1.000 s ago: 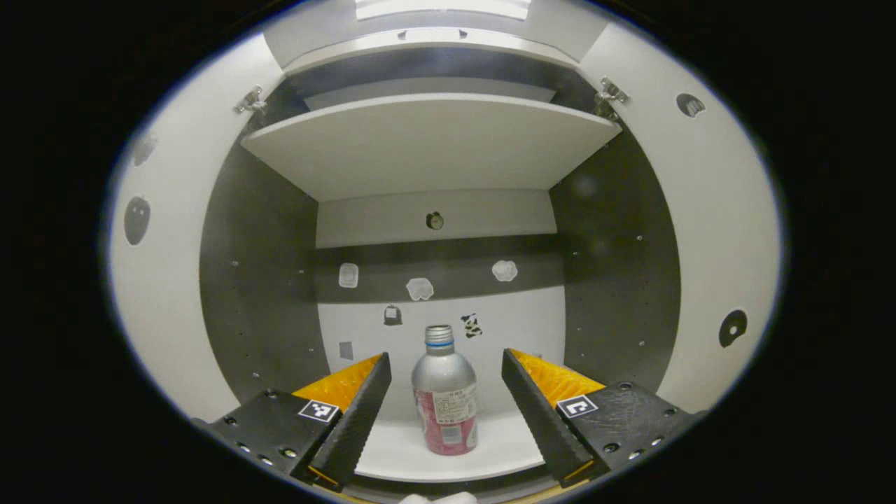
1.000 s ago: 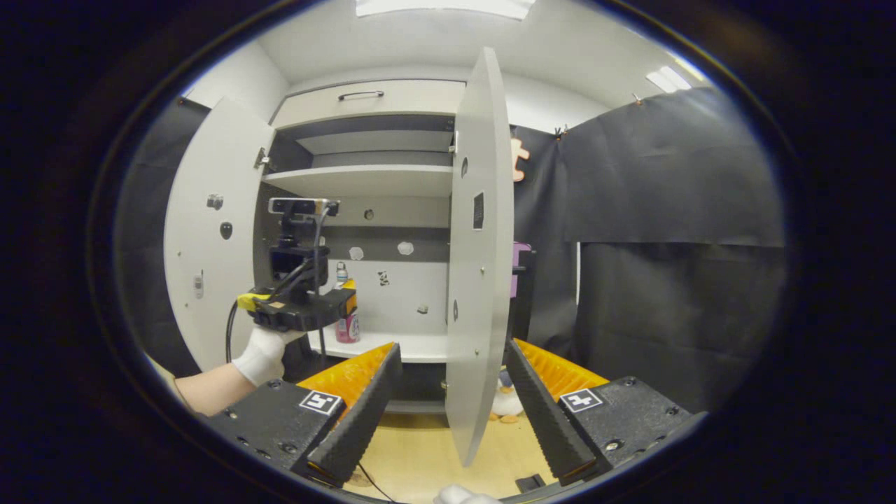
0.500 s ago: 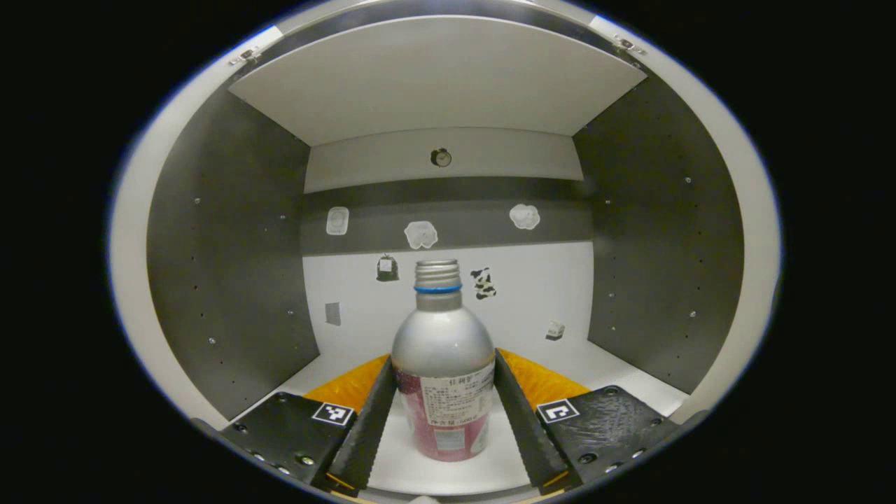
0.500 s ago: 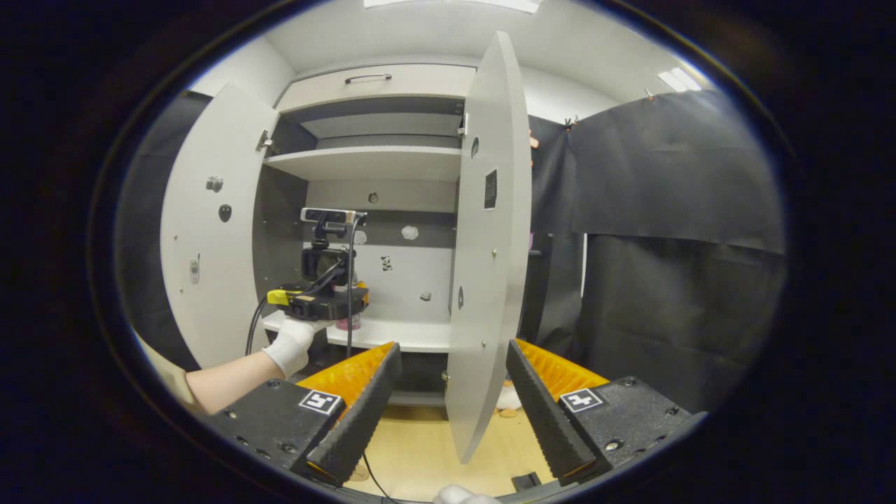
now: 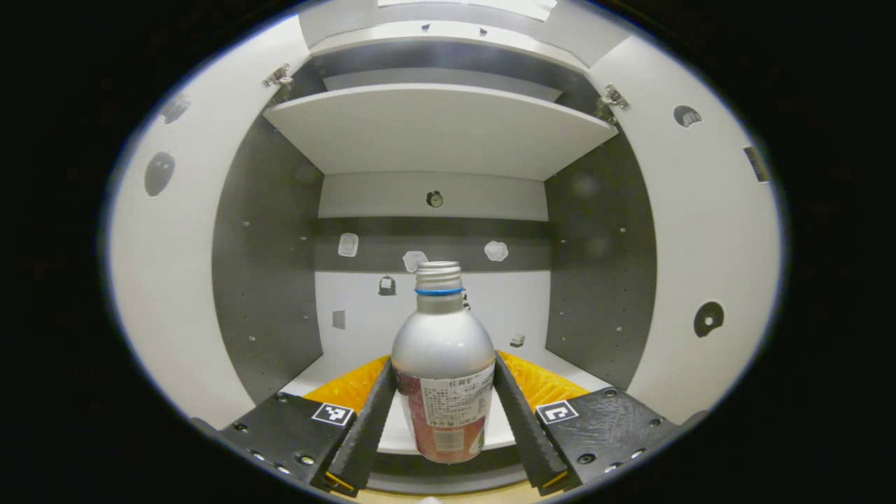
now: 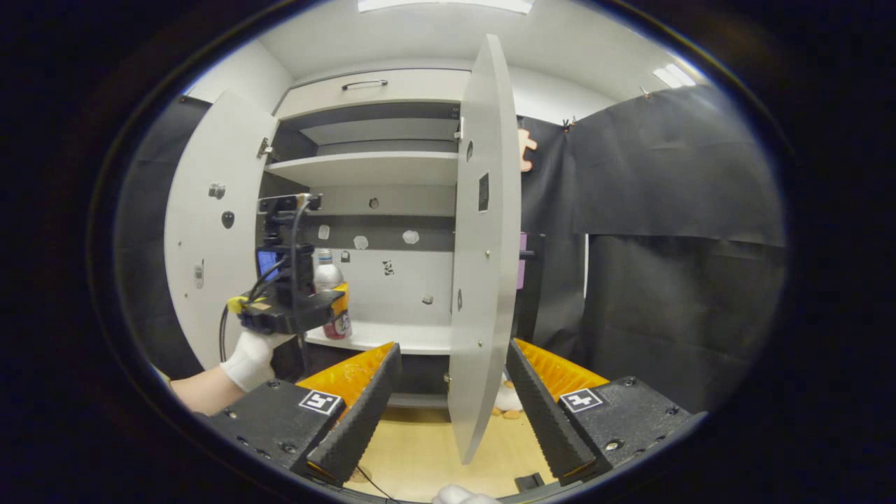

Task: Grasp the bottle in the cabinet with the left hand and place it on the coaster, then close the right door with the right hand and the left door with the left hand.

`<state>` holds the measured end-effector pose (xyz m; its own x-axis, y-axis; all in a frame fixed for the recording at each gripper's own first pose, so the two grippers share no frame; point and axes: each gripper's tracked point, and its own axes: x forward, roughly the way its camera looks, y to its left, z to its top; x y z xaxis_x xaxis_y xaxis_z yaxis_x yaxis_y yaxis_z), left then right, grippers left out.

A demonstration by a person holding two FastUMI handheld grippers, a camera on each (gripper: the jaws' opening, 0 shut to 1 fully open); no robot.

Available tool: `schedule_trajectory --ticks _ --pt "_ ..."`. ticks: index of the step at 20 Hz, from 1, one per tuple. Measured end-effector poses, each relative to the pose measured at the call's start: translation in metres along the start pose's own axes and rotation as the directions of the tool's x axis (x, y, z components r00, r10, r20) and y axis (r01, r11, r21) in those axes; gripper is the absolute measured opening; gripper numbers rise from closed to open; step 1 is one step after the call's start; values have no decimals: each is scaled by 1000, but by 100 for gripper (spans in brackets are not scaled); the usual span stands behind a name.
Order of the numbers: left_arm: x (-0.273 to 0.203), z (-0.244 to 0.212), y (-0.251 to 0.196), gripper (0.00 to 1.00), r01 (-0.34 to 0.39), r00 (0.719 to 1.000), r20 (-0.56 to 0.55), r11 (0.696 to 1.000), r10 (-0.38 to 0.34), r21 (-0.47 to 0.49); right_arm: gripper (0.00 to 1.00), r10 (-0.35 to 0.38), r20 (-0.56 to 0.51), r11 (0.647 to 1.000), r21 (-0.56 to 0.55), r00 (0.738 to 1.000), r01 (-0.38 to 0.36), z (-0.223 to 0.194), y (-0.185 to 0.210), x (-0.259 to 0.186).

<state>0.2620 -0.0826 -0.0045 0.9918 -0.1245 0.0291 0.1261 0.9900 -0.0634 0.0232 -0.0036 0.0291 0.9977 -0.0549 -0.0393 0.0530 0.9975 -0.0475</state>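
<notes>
left gripper view: your left door (image 5: 164,280) stands swung open on the left. next, the cabinet (image 5: 269,252) interior, with small stickers on its back wall and a shelf (image 5: 434,129) overhead. dead centre, your left gripper (image 5: 442,413) has both fingers pressed on the bottle (image 5: 442,371), one on each side of the labelled lower body. bottle is upright, silver shoulder and cap above the fingers, its base just over the front edge of the bottom shelf (image 5: 315,367), not clearly resting on it. right door (image 5: 707,266) is open on the right.

right gripper view: left door (image 6: 210,245) open at far left. your gloved hand (image 6: 248,357) holds the left gripper (image 6: 336,308) at the cabinet (image 6: 378,210) mouth, bottle (image 6: 329,290) clamped in it, above the bottom shelf (image 6: 399,336) front edge. then the right door (image 6: 483,245), open, edge-on to the camera, sitting between your right gripper (image 6: 451,413) fingers but farther off. those fingers are spread wide, nothing in them. wood floor (image 6: 413,455) below.
</notes>
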Motion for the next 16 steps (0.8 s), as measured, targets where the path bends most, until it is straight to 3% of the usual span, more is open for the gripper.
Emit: schedule_trajectory --ticks 1,2,3,6,10,12,16 --pt "-14 -6 -3 80 13 1000 -4 1000 -13 -5 99 -2 -2 1000 1 1000 2 -2 -2 -1" --pt "-28 -13 -6 84 25 1000 -9 1000 -25 -7 99 -5 -6 1000 2 1000 5 -5 -4 -3" --pt "-41 -22 -7 80 32 999 -17 999 -32 2 99 -5 -9 1000 4 1000 5 -7 -6 -4" --pt "-80 -54 -11 84 60 997 -39 998 -59 28 99 -10 -20 1000 14 1000 11 -16 -12 -12" --pt "-132 -105 -24 80 135 989 -67 988 -130 78 99 -33 -43 999 12 999 33 -28 -24 -19" --pt "-156 -133 -30 84 166 984 -85 979 -157 115 96 -42 -57 999 10 997 43 -33 -29 -22" --pt "-198 -183 -53 80 252 966 -78 962 -245 107 99 -35 -85 999 -9 996 34 -43 -29 -28"
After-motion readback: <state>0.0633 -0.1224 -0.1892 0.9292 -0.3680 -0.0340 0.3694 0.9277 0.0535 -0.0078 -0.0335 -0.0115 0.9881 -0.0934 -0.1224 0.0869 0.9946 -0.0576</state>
